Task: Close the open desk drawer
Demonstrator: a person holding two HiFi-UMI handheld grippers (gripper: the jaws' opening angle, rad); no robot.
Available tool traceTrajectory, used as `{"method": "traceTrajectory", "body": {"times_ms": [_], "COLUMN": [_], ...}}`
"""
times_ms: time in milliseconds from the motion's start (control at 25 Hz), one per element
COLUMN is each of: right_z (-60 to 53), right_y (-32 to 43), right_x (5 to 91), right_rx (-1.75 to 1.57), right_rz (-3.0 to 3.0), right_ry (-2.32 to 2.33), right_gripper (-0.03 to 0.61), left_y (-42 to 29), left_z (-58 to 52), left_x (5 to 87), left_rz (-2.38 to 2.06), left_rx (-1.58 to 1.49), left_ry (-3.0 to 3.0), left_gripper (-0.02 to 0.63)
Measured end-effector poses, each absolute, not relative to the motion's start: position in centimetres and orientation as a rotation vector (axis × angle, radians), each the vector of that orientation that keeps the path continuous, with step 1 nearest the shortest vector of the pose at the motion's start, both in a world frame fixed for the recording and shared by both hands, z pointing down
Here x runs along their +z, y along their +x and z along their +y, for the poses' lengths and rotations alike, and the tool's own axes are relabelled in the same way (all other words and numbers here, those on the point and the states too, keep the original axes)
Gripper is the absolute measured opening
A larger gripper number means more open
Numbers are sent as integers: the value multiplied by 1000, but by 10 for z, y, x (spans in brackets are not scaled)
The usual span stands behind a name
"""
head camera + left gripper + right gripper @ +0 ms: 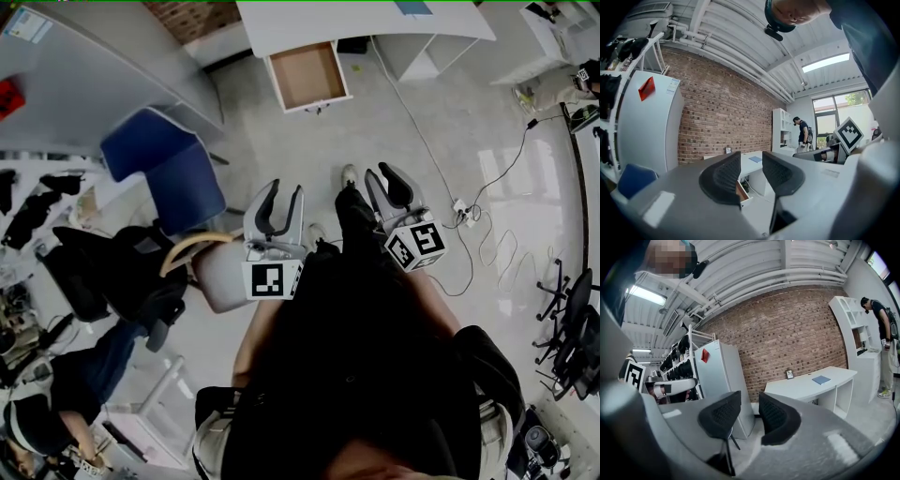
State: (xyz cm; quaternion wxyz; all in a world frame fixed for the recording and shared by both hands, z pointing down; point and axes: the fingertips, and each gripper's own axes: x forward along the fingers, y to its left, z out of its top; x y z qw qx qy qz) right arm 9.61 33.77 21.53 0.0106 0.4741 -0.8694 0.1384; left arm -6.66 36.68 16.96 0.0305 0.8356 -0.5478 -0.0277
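Observation:
The open drawer sticks out from under the white desk at the top of the head view; its brown bottom looks bare. Both grippers are held out in front of the person, well short of it across the floor. My left gripper is open, with nothing between its fingers. My right gripper is open too and holds nothing. In the left gripper view the drawer's corner shows low in the gap of the gripper. In the right gripper view the gripper points left of the desk.
A blue chair stands to the left, by a grey cabinet. A cable and power strip lie on the floor to the right. A seated person is at lower left. Another person stands far off by white shelves.

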Motion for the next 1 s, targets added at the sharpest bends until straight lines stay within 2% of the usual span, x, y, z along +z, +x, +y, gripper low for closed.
{"method": "traceTrajectory", "body": {"times_ms": [560,1000], "right_z": [248,142], "right_y": [90,102], "right_x": [225,238], "right_rx": [440,439], "right_rz": [-2718,-2710], "right_ry": [1414,1318], "right_gripper": [124,124], "left_y": [-69,-46], "left_z": [281,179], "left_x": [169,173], "left_rz": [-1735,-1734], "left_rx": [-82,0], "left_ry": [2567,2546], "left_gripper": [153,161]}}
